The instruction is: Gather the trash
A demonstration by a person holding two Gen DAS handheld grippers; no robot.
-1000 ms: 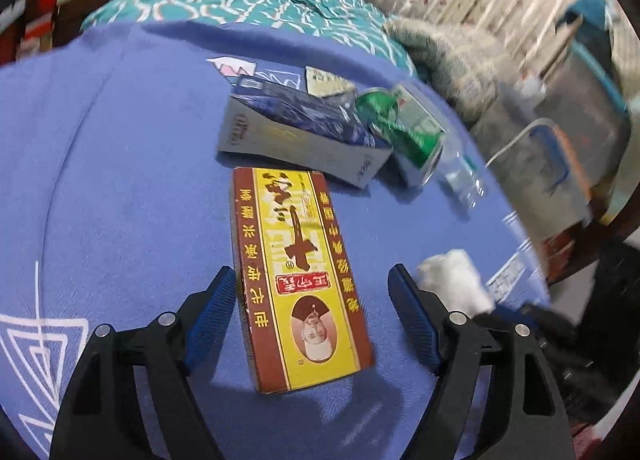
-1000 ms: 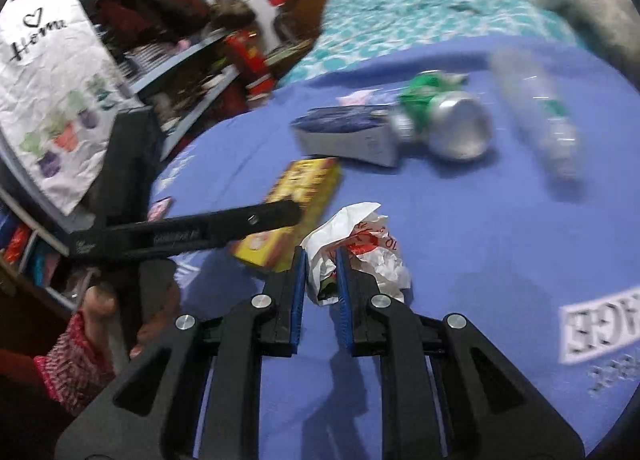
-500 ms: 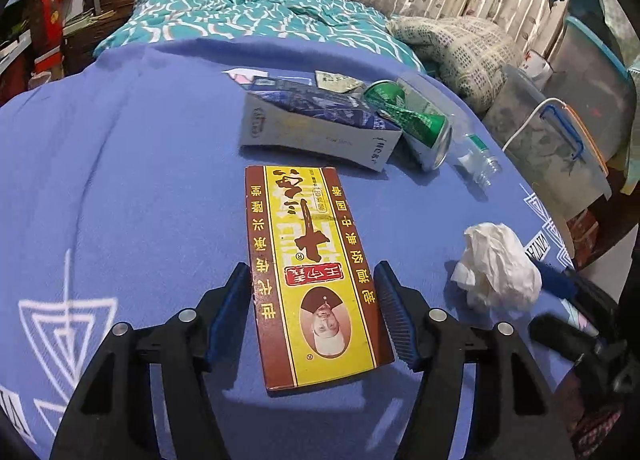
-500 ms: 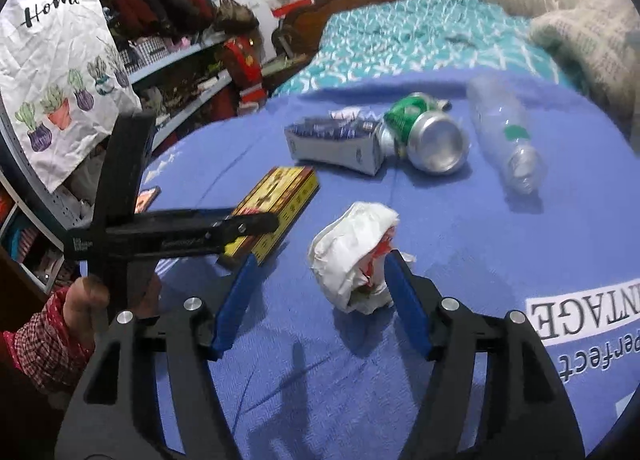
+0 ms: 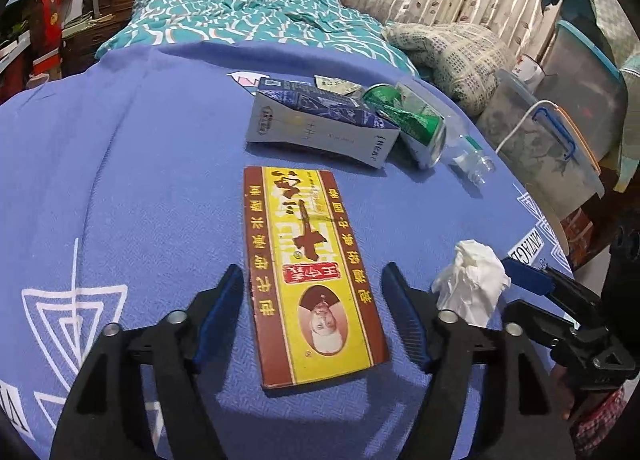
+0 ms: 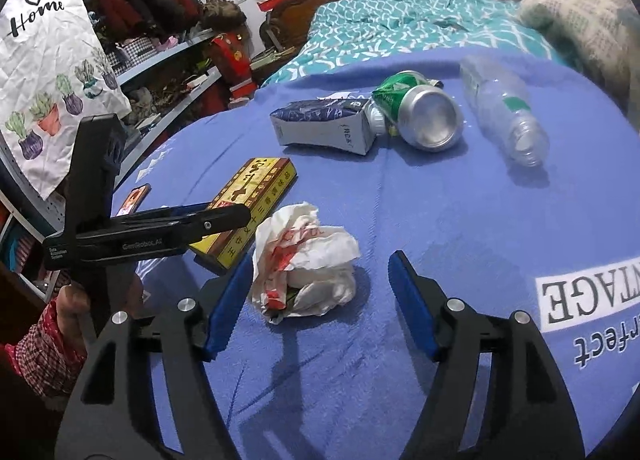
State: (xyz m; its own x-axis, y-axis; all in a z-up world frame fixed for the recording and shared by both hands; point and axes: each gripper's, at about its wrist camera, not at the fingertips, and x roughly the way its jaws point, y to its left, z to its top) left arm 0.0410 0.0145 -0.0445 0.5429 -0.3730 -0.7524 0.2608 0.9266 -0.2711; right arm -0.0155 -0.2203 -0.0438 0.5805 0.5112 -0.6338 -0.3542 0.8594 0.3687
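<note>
Right wrist view: right gripper [image 6: 320,292] lets go, fingers opening wide; crumpled wrapper [image 6: 306,260] drops back on blue bench [image 6: 460,219], lower centre. Left gripper [image 5: 312,312] reopening astride yellow box [image 5: 308,272], not clamped. Nothing collected yet.

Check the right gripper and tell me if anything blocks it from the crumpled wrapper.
Nothing visible does. The crumpled wrapper lies on the blue cloth between the opening jaws of the right gripper, close to its left pad. The yellow box and the left gripper sit off to the side.
</note>
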